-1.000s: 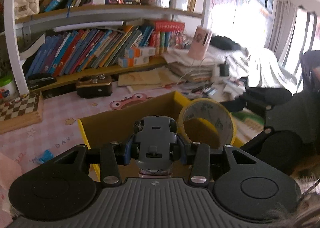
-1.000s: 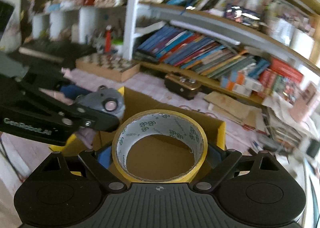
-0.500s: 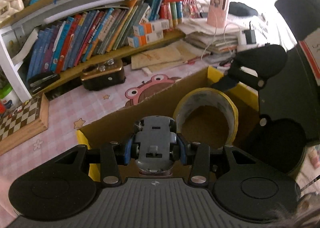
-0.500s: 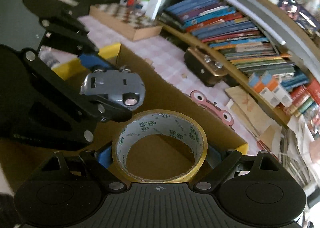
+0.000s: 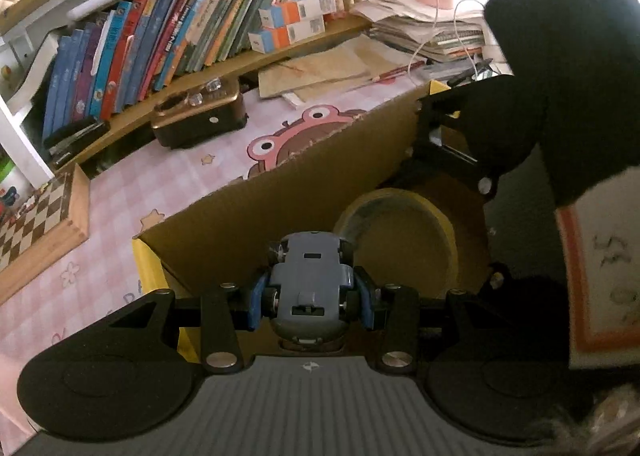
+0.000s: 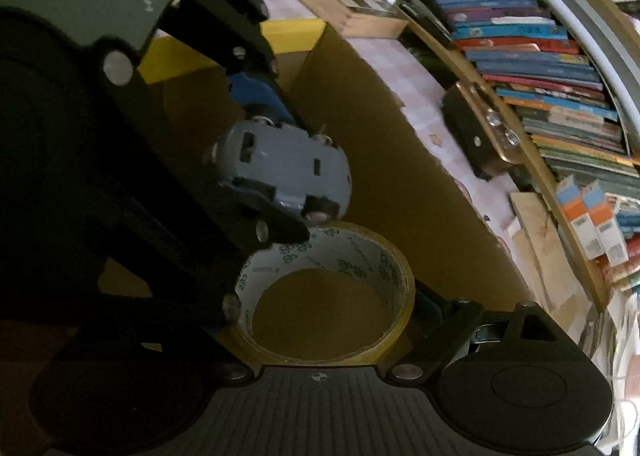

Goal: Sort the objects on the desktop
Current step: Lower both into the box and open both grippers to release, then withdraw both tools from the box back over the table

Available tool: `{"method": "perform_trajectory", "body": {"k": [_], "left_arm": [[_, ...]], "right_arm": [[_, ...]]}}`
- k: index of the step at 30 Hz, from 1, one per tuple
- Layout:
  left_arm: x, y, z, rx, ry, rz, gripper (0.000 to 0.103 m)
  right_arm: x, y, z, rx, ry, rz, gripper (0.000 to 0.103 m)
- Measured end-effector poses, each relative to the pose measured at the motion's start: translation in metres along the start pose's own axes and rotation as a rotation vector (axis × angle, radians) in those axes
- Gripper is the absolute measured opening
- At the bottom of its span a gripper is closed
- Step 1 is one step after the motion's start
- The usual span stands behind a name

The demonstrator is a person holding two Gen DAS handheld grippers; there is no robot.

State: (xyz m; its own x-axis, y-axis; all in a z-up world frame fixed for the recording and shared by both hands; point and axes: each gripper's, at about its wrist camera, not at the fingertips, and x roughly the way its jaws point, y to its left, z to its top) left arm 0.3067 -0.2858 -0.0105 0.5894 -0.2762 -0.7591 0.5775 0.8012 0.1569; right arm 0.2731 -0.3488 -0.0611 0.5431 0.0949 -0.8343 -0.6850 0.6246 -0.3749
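**Both tongs loaded inside the cardboard box**

The left tongs [image 5: 310, 298] are clamped narrow on a grey toy car [image 5: 308, 280], their blue pads pressing its sides, underside towards the camera. The right tongs [image 6: 326, 310] stand wide, gripping a roll of yellow tape [image 6: 326, 260] across its outer rim. The car hangs just above and beside the tape roll; whether they touch is unclear. Both are held within the walls of an open cardboard box [image 5: 320, 172] with yellow outer faces, which sits on the pink checked tabletop [image 5: 160, 184]. Beyond lie a chessboard [image 5: 36, 212], a dark brown case [image 5: 200, 120] and shelves of books [image 5: 160, 36].
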Motion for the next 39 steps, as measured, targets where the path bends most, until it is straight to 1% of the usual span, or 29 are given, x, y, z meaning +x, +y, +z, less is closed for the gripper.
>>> {"method": "perform_trajectory", "body": {"k": [4, 8, 11, 12, 16, 19, 20, 23, 25, 27, 29, 32, 36, 39], "left_arm": [[0.003, 0.003, 0.001, -0.015, 0.019, 0.002, 0.042], [0.004, 0.006, 0.002, -0.027, 0.027, 0.019, 0.053], [0.003, 0.008, 0.002, -0.043, 0.028, 0.032, 0.059], [0.002, 0.008, 0.002, -0.044, 0.020, 0.035, 0.060], [-0.008, 0.006, 0.000, -0.051, -0.034, 0.055, 0.074], [-0.023, 0.007, -0.005, -0.079, -0.122, 0.072, 0.088], [-0.028, 0.008, -0.007, -0.097, -0.144, 0.072, 0.088], [-0.043, 0.008, -0.012, -0.158, -0.183, 0.061, 0.089], [-0.056, 0.007, -0.014, -0.181, -0.216, 0.066, 0.090], [-0.072, 0.005, -0.016, -0.199, -0.255, 0.076, 0.091], [-0.090, 0.005, -0.019, -0.226, -0.299, 0.083, 0.095], [-0.114, 0.004, -0.024, -0.263, -0.351, 0.092, 0.097], [-0.144, 0.005, -0.034, -0.304, -0.410, 0.127, 0.099], [-0.164, 0.008, -0.045, -0.353, -0.447, 0.156, 0.100]], "right_arm": [[0.005, -0.001, 0.003, 0.009, 0.011, 0.007, 0.092], [0.006, -0.002, 0.003, 0.019, 0.018, -0.005, 0.093], [0.006, -0.002, 0.002, 0.029, 0.019, -0.023, 0.094], [0.005, -0.002, 0.002, 0.031, 0.019, -0.036, 0.096], [-0.003, -0.002, 0.000, 0.023, -0.003, -0.064, 0.097], [-0.015, -0.004, -0.002, 0.038, -0.032, -0.094, 0.098], [-0.019, -0.005, -0.003, 0.052, -0.045, -0.105, 0.098], [-0.036, -0.010, -0.008, 0.110, -0.096, -0.138, 0.098], [-0.051, -0.015, -0.011, 0.175, -0.140, -0.164, 0.098], [-0.068, -0.021, -0.016, 0.267, -0.192, -0.181, 0.098], [-0.085, -0.023, -0.019, 0.344, -0.248, -0.209, 0.098], [-0.113, -0.022, -0.026, 0.425, -0.341, -0.250, 0.098], [-0.143, -0.016, -0.036, 0.529, -0.461, -0.310, 0.098], [-0.162, -0.011, -0.050, 0.632, -0.522, -0.354, 0.098]]}}
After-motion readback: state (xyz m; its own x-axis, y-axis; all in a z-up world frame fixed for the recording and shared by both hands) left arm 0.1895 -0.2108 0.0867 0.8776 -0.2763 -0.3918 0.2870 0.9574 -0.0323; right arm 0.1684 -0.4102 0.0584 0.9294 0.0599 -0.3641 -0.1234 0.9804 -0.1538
